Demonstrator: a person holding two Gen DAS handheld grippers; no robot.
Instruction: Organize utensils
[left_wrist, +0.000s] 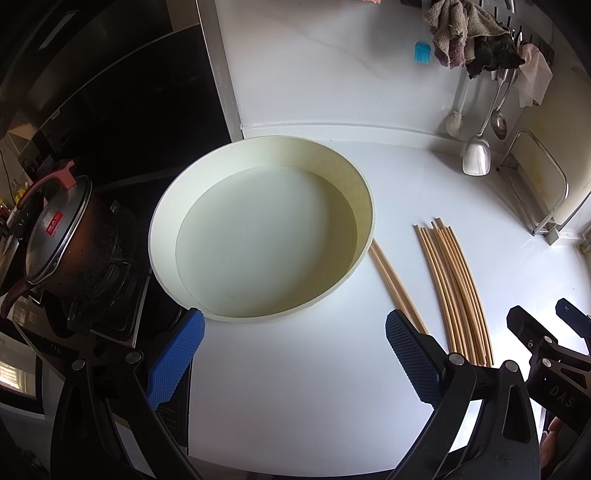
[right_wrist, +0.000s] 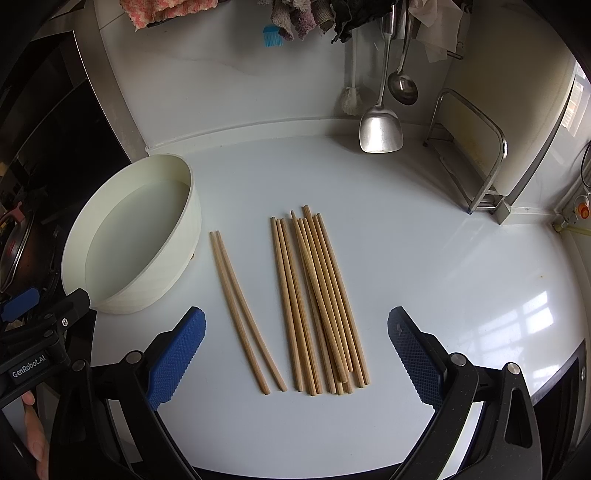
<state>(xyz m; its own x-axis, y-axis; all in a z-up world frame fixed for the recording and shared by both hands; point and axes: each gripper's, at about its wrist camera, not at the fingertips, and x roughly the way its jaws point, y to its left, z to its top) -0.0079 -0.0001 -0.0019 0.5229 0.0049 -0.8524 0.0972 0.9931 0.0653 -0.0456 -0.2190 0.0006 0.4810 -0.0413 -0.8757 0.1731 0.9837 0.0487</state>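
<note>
A round cream tub (left_wrist: 364, 206) stands empty on the white counter; it also shows in the right wrist view (right_wrist: 184, 243) at the left. A pair of wooden chopsticks (right_wrist: 243, 310) lies just right of it, seen too in the left wrist view (left_wrist: 391, 284). A bundle of several chopsticks (right_wrist: 317, 299) lies further right, also in the left wrist view (left_wrist: 458, 291). My left gripper (left_wrist: 295, 336) is open and empty, hovering at the tub's near rim. My right gripper (right_wrist: 295, 332) is open and empty, hovering above the chopsticks' near ends.
A lidded pot (left_wrist: 62, 236) sits on the stove left of the tub. A metal spatula (right_wrist: 380, 125), a ladle (right_wrist: 402, 86) and cloths (left_wrist: 465, 33) hang on the back wall. A cutting board in a metal rack (right_wrist: 476, 147) stands at back right. The counter's front edge is close.
</note>
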